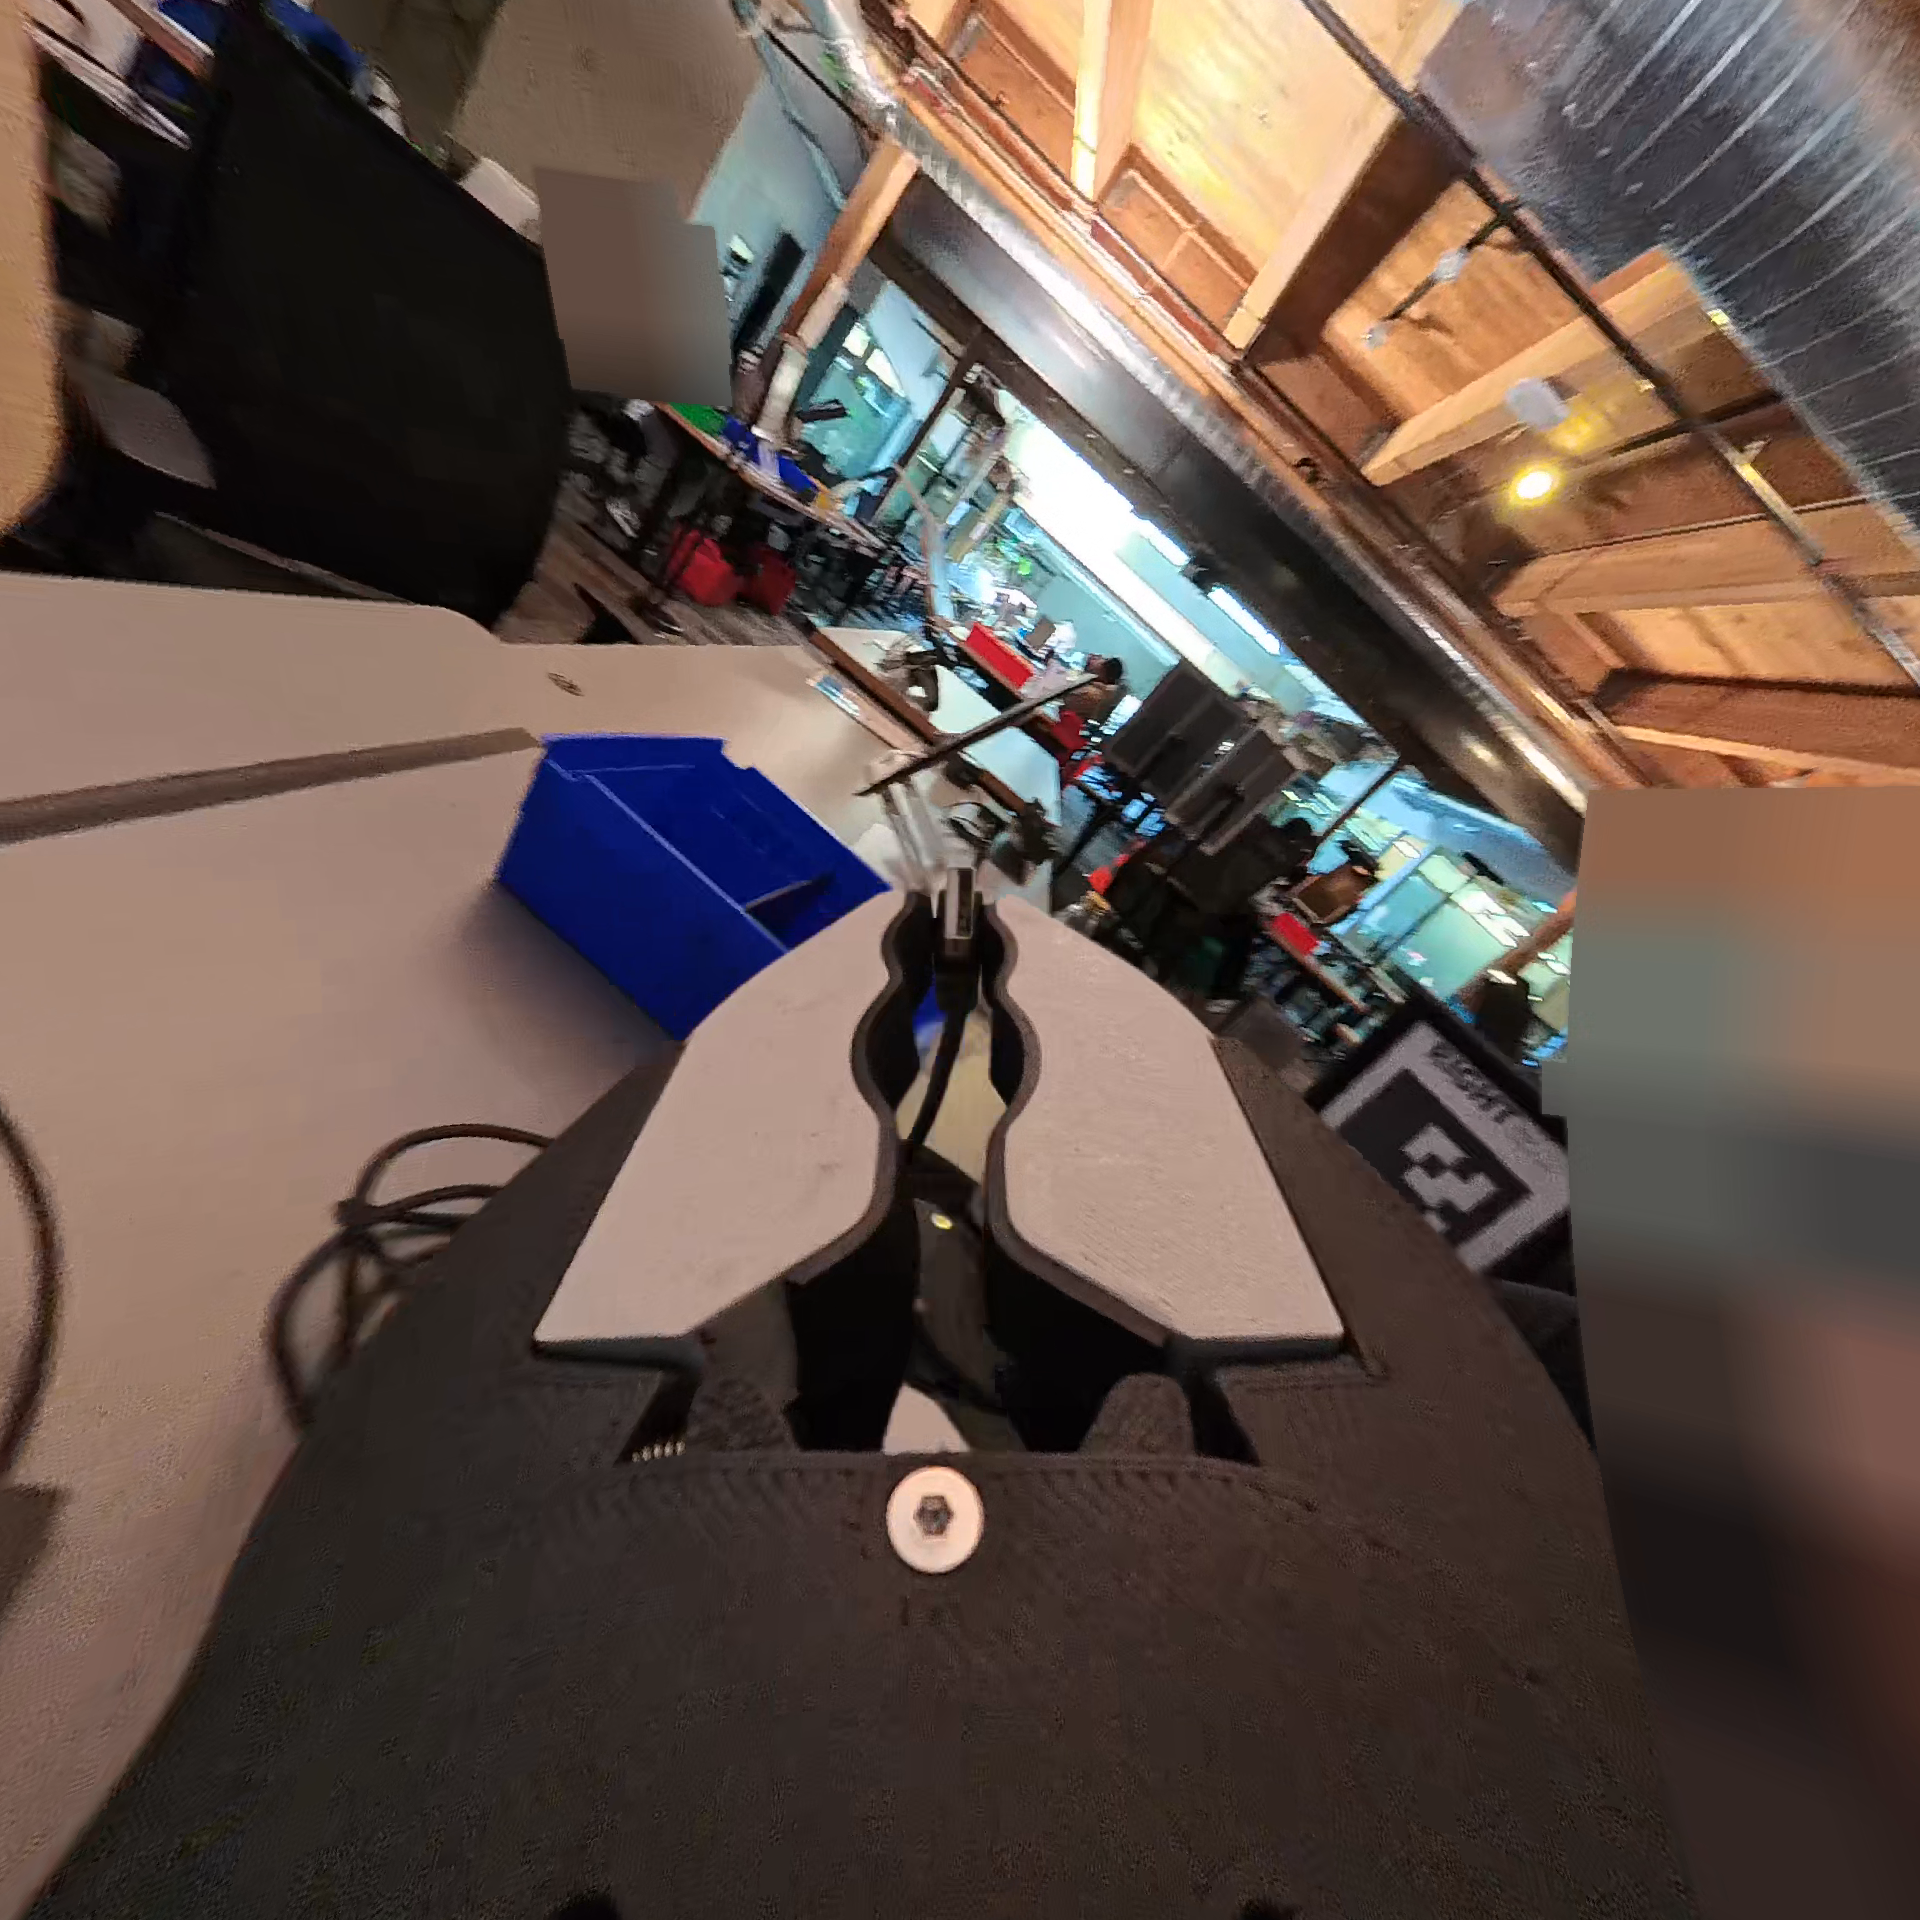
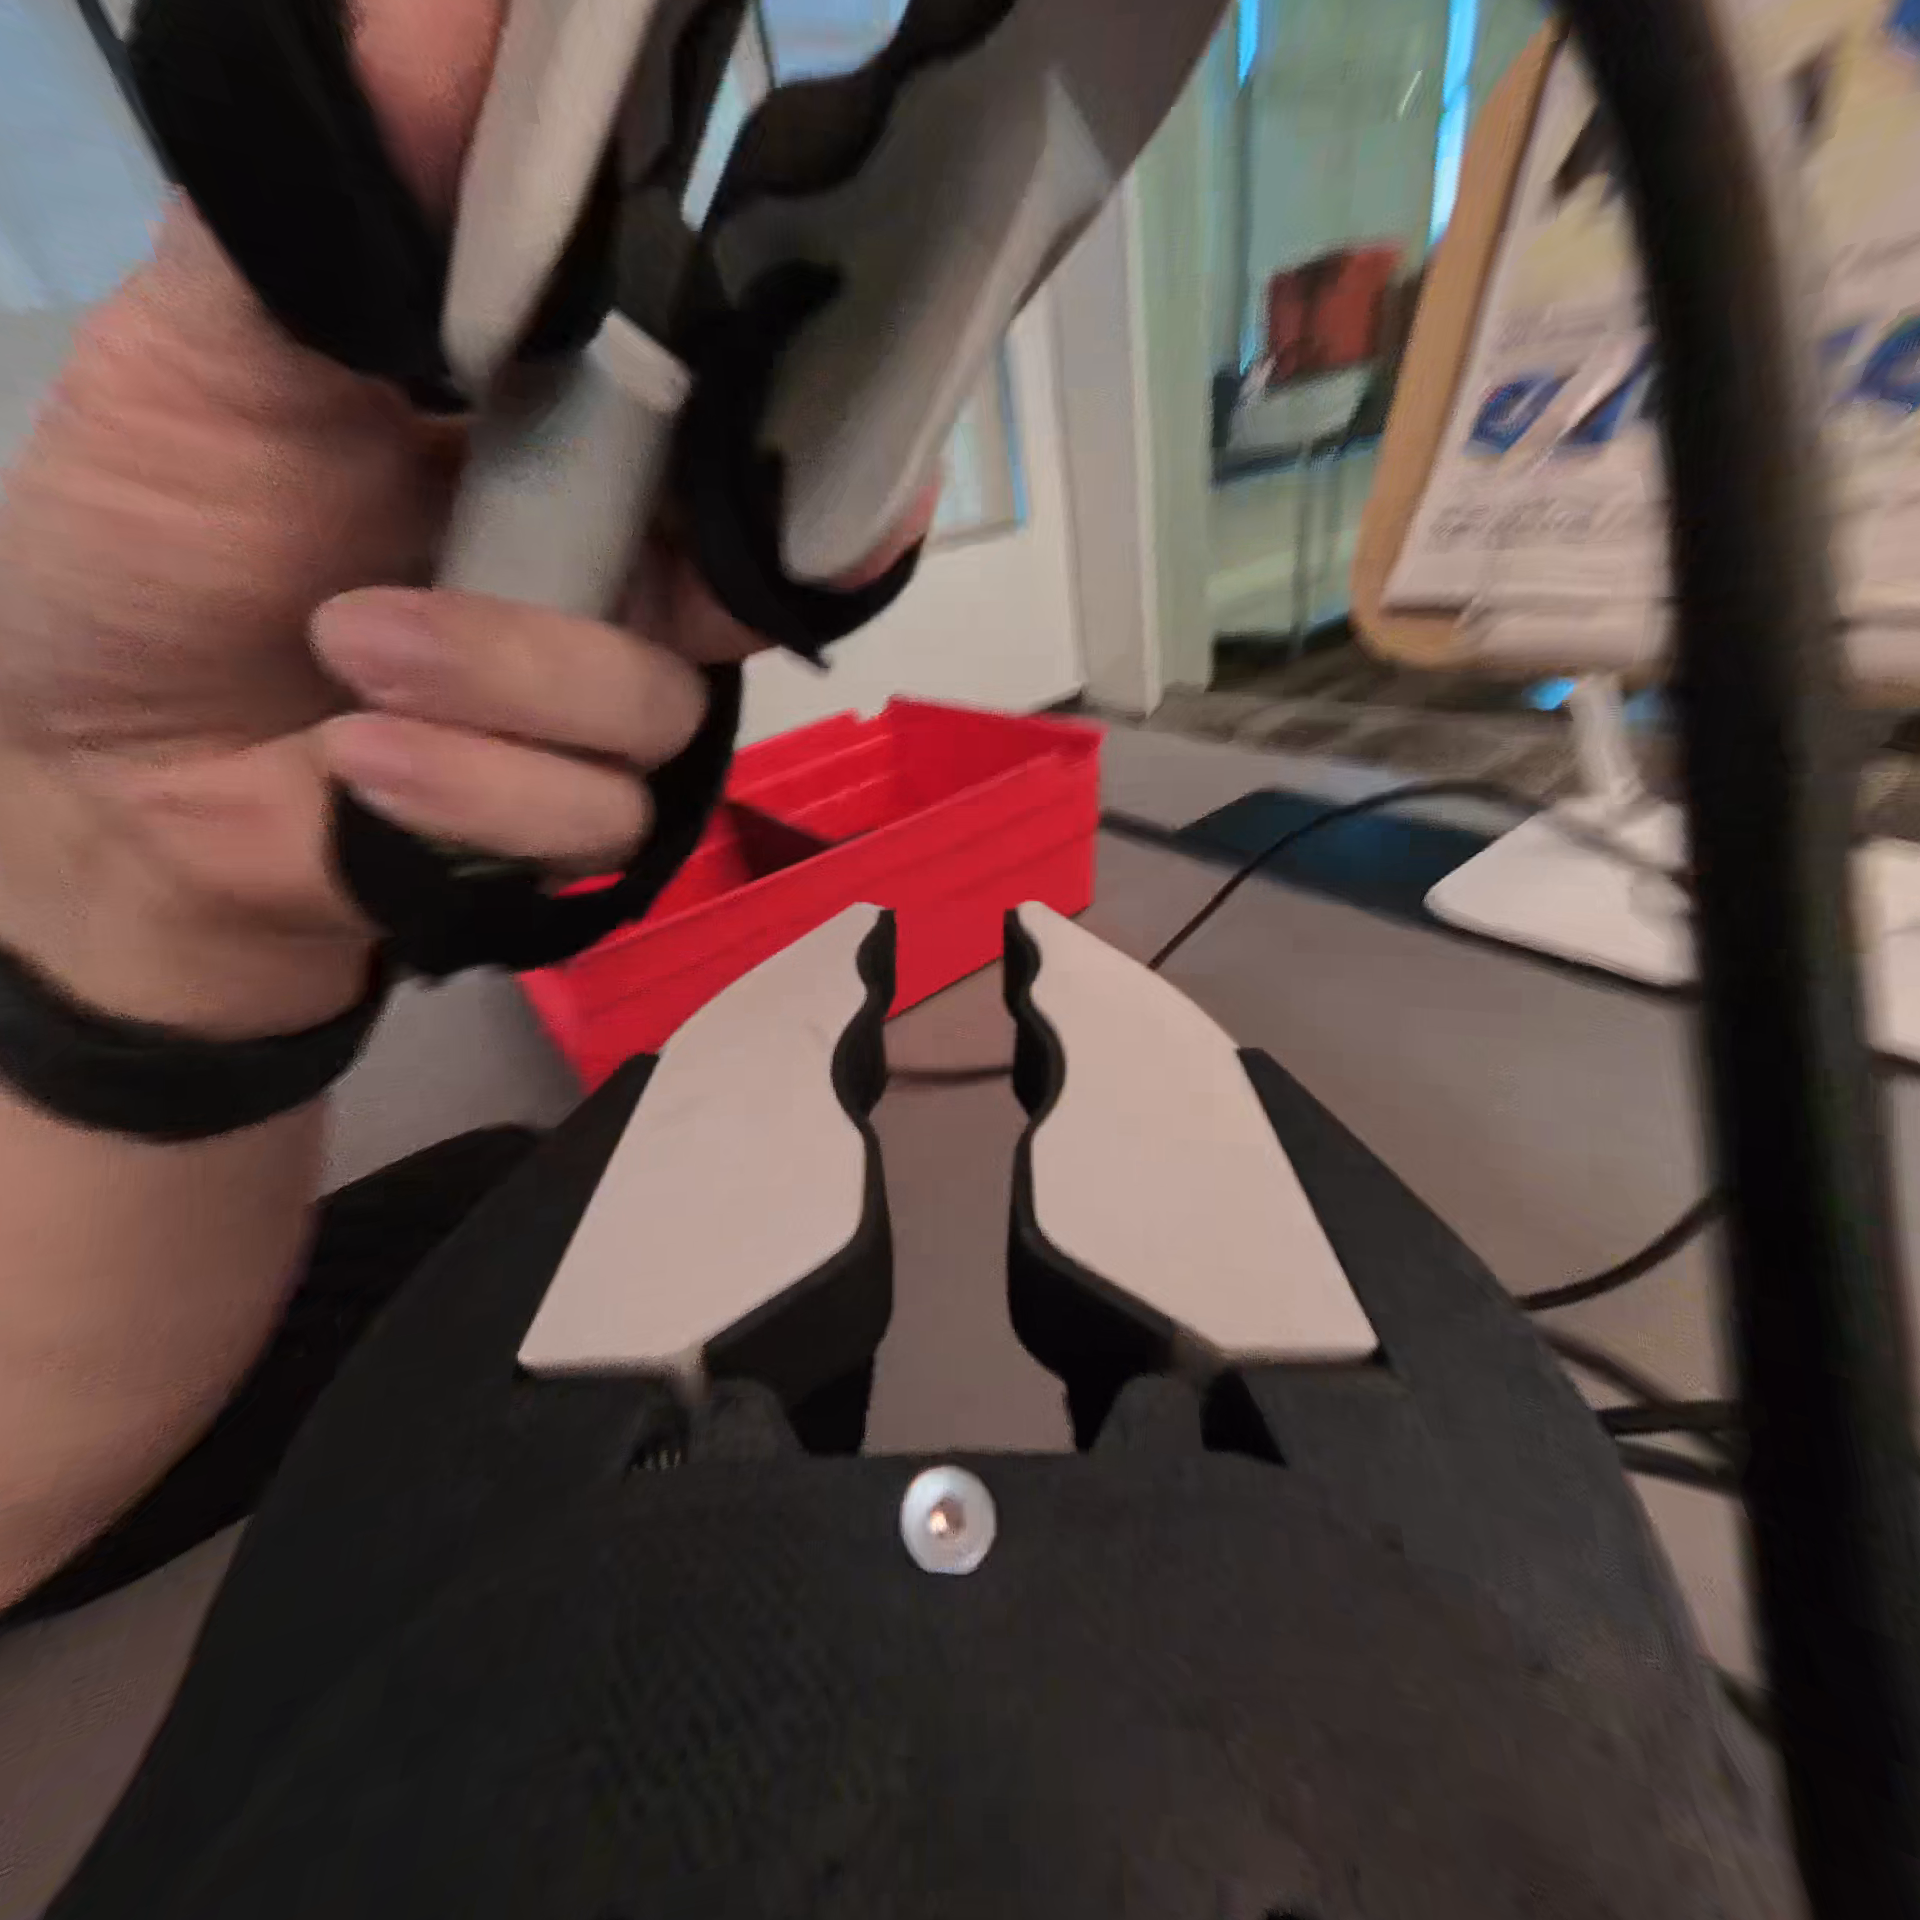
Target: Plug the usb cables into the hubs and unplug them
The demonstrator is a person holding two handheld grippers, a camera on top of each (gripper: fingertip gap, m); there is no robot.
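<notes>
In the left wrist view my left gripper (image 1: pixel 958 914) is shut on a USB plug (image 1: pixel 958 902), held up off the grey table (image 1: pixel 260 935). The plug's metal end sticks out past the fingertips and its black cable (image 1: pixel 935 1081) runs back between the fingers. In the right wrist view my right gripper (image 2: pixel 945 925) is open and empty, low over the table. Up and to its left, a hand (image 2: pixel 312 675) holds the other gripper, whose grey fingers (image 2: pixel 894 312) are blurred. I cannot make out a hub in either view.
A blue bin (image 1: pixel 665 862) stands on the table ahead-left of the left gripper, with looped black cable (image 1: pixel 395 1195) nearer. A red bin (image 2: pixel 894 821) stands ahead of the right gripper. A thick black cable (image 2: pixel 1725 623) hangs close on the right, with thin cables (image 2: pixel 1299 831) on the table. Some 12 centimeters of space lies between my two pairs of fingers.
</notes>
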